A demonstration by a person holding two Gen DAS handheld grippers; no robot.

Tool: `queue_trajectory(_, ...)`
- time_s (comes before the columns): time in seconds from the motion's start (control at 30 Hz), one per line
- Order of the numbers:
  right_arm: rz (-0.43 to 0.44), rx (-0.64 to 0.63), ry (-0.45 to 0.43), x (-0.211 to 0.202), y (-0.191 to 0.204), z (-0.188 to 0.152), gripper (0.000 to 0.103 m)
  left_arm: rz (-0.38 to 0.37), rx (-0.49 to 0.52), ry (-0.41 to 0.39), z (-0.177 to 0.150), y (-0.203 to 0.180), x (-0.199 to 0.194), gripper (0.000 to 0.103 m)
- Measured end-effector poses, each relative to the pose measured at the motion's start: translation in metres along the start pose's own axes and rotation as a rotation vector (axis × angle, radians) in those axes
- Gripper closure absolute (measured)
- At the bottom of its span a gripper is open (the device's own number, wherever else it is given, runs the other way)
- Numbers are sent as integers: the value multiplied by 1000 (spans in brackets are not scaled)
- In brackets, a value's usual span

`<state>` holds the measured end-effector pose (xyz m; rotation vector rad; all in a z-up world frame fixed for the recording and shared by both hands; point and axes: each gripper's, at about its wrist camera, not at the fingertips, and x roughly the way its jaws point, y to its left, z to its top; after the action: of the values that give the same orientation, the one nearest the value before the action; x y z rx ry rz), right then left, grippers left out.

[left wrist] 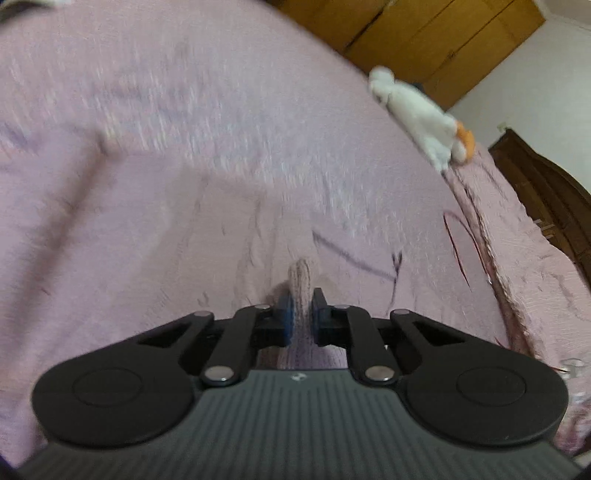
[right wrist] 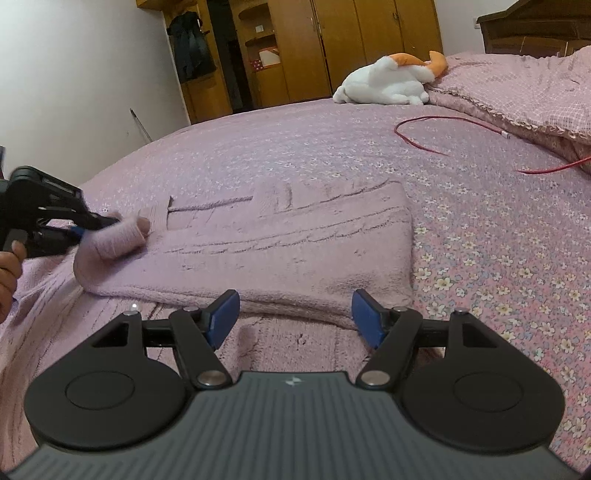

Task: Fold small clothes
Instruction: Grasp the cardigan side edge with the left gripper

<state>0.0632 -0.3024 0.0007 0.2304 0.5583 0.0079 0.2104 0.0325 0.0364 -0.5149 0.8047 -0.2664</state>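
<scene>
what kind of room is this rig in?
Almost certainly a home bedroom. The work surface is a bed with a pink floral bedspread, wooden wardrobes line the far wall, and a white and orange plush toy lies near a folded quilt.

Setting: bedroom in a home. Landmark: a bed (right wrist: 332, 155) covered by a pink floral bedspread, filling most of both views. On the bed's far side: a white and orange plush toy (right wrist: 391, 79), a folded pink quilt (right wrist: 524, 88) and a red cable (right wrist: 436, 122). Beyond the bed: tall wooden wardrobes (right wrist: 373, 40) along the far wall, with dark clothing (right wrist: 190, 44) hanging to their left. At the bed's right end: a dark wooden headboard (right wrist: 535, 31). Walls plain white.
</scene>
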Motion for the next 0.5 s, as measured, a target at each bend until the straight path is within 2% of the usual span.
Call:
queue_trajectory(0.13,3,14,-4,-1,-1,0,29,145,116,-174,-12,-10,-39,92)
queue_trajectory(0.23,-3,11,-4,-1,2,0,29,250,182,-229,-23,-12,-58,92)
queue_trajectory(0.3,-4,20,1,-1,1,2,29,295,227,-219,-31,-10,-63,90)
queue_trajectory(0.4,-2,50,9,-4,-2,4,29,304,229,-157,-41,-2,-63,89)
queue_trajectory(0.5,-8,61,16,-7,-4,6,29,313,209,-125,-47,9,-63,80)
